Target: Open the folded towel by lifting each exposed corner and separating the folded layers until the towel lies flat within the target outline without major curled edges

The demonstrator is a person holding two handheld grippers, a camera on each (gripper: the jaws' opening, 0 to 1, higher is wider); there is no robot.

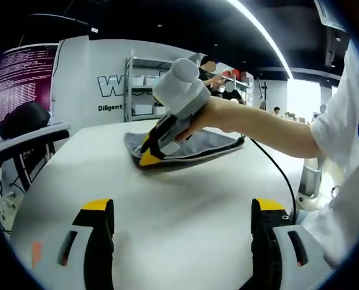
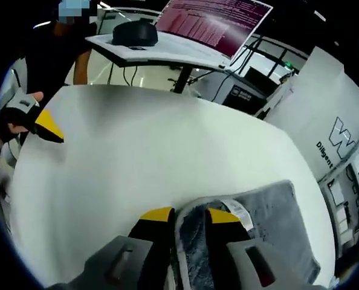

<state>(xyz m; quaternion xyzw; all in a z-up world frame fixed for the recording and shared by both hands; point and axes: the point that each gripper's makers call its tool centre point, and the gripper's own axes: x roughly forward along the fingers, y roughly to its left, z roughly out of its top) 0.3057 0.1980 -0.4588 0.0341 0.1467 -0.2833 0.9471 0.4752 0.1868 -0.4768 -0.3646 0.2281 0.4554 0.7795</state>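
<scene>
Right gripper (image 2: 190, 216): we pinch a raised edge of the grey towel (image 2: 270, 211), label visible, on the white table (image 2: 143, 157). Left gripper (image 1: 182, 208): jaws spread over bare table, towel lying farther off beyond them.

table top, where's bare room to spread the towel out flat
Bare white table runs from the gray towel to the left gripper at the far edge. It is crowded only where the right gripper pinches the towel's fold.
</scene>
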